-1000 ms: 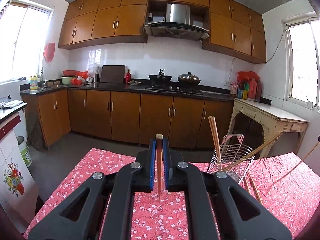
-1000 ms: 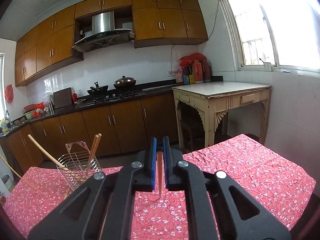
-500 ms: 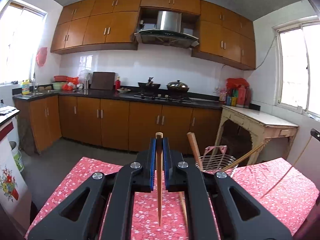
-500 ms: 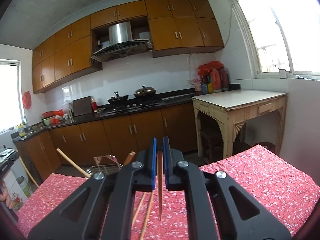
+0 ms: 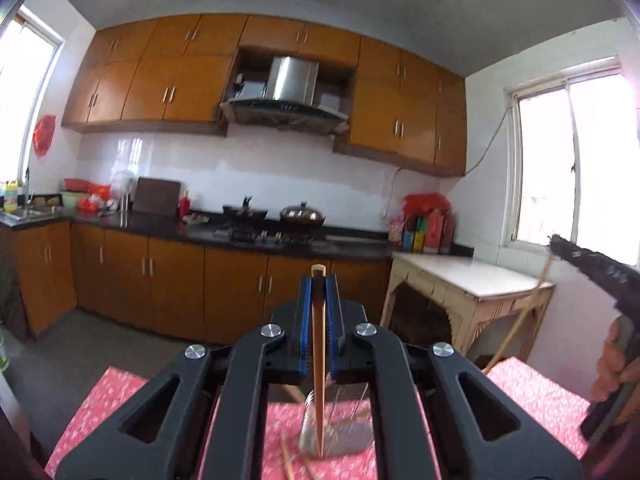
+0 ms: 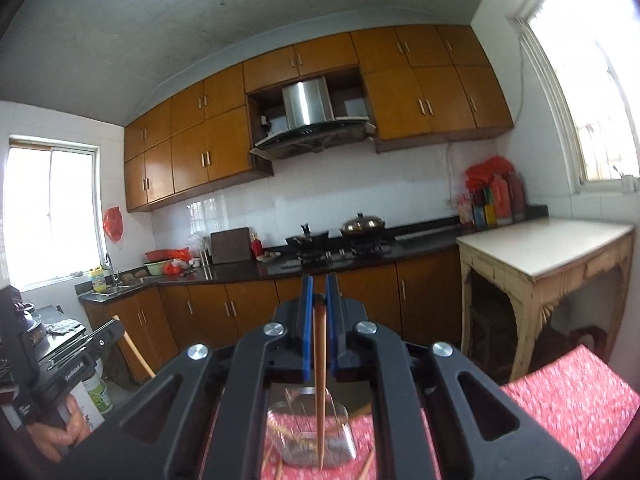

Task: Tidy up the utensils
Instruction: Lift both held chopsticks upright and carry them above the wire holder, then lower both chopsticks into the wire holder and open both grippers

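Hanging chopstick (image 5: 319, 360) clamped in left hand-held gripper (image 5: 319, 280).

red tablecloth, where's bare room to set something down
Bare: the right part of the red tablecloth, toward the cream side table, and its left corner. Crowded: the middle, around the wire basket with loose chopsticks beside it.

The left gripper (image 5: 319, 280) was matt black plastic with shiny metal screws. Between its blue pads was a smooth wooden chopstick (image 5: 319, 360). Below it were a thin wire basket (image 5: 336, 436) and flowery red cloth (image 5: 120, 400).
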Available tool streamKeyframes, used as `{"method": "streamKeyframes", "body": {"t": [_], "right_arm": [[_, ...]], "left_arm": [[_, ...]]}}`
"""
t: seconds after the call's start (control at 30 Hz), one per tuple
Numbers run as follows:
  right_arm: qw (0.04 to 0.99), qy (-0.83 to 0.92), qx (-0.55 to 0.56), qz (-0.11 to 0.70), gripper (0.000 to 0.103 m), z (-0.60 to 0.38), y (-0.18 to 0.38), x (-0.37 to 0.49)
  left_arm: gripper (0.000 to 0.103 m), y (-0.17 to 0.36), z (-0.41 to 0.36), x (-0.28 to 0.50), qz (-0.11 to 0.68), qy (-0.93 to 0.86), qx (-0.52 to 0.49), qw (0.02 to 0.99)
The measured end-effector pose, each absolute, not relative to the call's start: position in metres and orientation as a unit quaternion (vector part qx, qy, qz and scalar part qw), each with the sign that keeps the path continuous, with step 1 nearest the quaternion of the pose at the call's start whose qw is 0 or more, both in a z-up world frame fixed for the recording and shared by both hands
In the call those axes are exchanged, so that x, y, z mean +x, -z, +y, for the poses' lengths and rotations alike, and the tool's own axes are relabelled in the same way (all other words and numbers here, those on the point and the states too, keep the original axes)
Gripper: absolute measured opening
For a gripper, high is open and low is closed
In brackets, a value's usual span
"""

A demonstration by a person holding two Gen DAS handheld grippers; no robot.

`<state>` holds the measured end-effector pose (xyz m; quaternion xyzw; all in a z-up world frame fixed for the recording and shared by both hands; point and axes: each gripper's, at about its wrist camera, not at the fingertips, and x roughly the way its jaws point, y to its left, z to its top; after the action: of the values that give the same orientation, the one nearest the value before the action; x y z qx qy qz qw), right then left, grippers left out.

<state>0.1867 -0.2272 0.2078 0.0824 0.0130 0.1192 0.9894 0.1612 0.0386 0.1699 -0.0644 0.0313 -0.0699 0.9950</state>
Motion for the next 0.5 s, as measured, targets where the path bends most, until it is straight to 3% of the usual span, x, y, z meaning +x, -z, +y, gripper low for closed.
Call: {"method": "streamKeyframes", "body": {"t": [0.27, 0.5], "right_arm": [[0.99, -0.116, 0.075, 0.001, 0.007, -0.19, -0.208, 0.25], [0.99, -0.112, 0.08, 0.021, 0.007, -0.181, -0.167, 0.308]], "left_arm": [[0.007, -0.176, 0.016, 0.215, 0.017, 0.046, -0.077, 0.996], [0.007, -0.147, 0.008, 0.267, 0.028, 0.022, -0.085, 0.996]]}}
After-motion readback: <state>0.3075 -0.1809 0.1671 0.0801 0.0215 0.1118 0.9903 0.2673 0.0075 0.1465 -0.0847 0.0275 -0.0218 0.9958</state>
